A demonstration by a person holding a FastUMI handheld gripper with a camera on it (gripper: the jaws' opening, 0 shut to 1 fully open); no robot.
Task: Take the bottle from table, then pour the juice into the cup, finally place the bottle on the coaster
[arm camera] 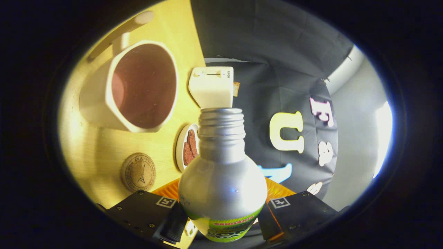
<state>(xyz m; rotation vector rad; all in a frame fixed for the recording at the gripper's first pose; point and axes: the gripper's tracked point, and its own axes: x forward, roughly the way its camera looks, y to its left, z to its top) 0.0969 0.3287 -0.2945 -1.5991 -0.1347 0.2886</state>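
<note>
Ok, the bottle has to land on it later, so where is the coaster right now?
In the gripper view the round cork coaster lies on the yellow table, just ahead of the left claw finger, below the white cup and beside the small plate.

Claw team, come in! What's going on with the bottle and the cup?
Claw shut on bottle, uncapped, tipped sideways. Cup beyond the claw, mouth open toward us. Coaster bare beside the cup. Nothing between bottle and cup.

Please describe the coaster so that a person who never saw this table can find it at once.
Start at the wooden table and find the big white cup. Near it, just ahead of the gripper holding the silver bottle, lies the coaster. It is a flat, round cork disc with a printed tower, unlike the small white plate of reddish food nearby.
</note>
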